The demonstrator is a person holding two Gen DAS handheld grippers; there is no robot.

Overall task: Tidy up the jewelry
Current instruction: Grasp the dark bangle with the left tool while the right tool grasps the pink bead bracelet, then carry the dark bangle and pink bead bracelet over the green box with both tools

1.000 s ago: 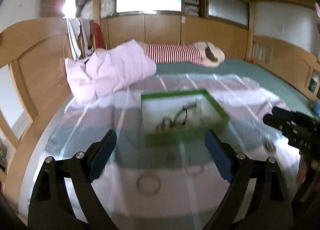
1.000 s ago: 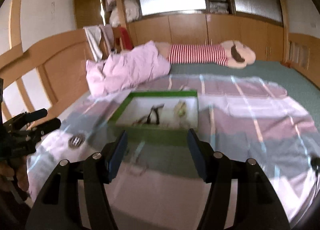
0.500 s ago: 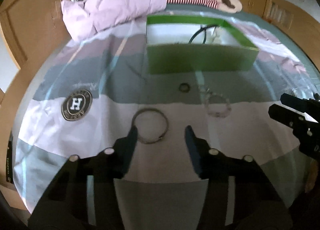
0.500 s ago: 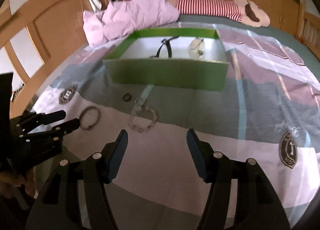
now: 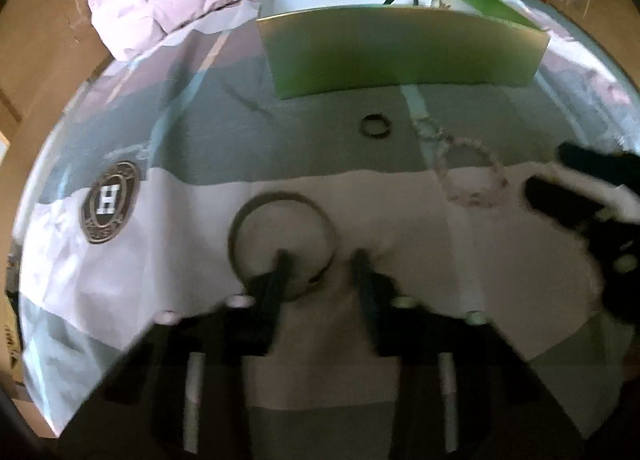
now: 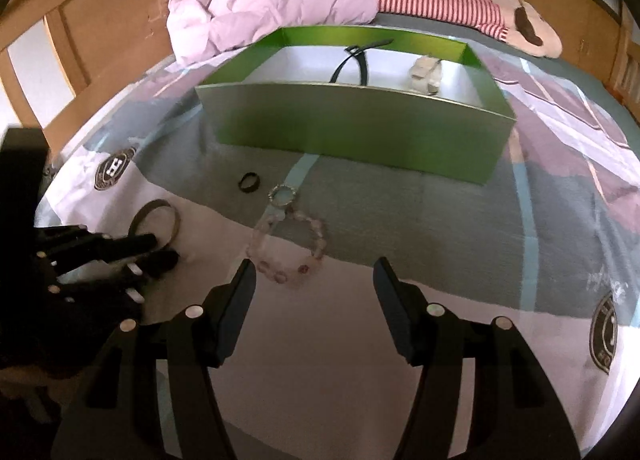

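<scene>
Lying on a striped bedspread (image 6: 360, 344) of grey, pink and white bands, three pieces of jewelry remained outside the green rectangular cardboard box (image 6: 352, 128). That box stood at the far side of the spread and held a black strap (image 6: 352, 60) and a pale folded item (image 6: 426, 74) on its white floor.

The left gripper (image 5: 320, 260) had just been closing; one finger (image 5: 280, 272) stood inside the thin metal bangle (image 5: 280, 200) and the other outside, with the bangle's near-right rim between them. Whether the pads pressed the rim could not be told, as the frame was blurred there. The bangle lay flat at the near left of the spread.

The right gripper (image 6: 314, 280) was released, its jaws apart and empty, just near of the pale pink beaded bracelet (image 6: 286, 248). A small dark ring (image 6: 249, 182) lay between the bangle and the box.
</scene>
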